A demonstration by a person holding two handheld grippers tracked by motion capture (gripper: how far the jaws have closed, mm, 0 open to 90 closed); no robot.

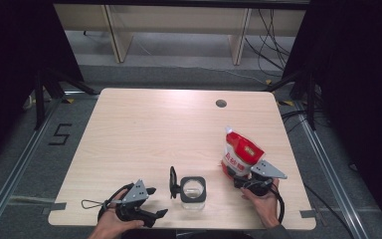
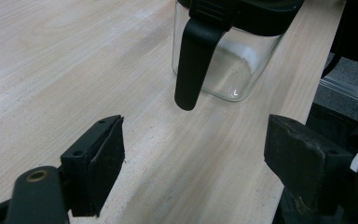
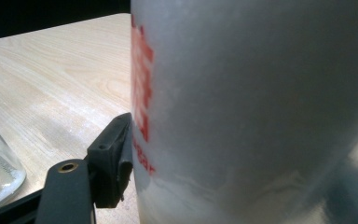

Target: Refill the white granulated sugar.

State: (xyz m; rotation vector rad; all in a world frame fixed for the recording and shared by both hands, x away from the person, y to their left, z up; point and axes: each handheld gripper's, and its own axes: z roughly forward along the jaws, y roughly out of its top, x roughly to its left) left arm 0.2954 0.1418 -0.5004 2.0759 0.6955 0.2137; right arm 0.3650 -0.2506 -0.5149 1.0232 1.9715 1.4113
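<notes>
The red-and-white pouch (image 1: 240,154) stands at the table's (image 1: 144,129) right, beside the open glass jar (image 1: 193,191); it is bracketed by the right gripper (image 1: 242,174), whose jaws are wide and seemingly not yet clamped; a firm squeeze is called for before lifting; the left gripper (image 1: 155,201) is held open and empty.

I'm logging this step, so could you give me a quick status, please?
Left gripper open, short of glass jar. Right gripper around red-and-white pouch, one finger touching. Nothing in the way.

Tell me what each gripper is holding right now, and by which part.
The left gripper holds nothing; its jaws stand open short of the glass jar. The right gripper straddles the red-and-white pouch low down; a firm grip cannot be told.
</notes>
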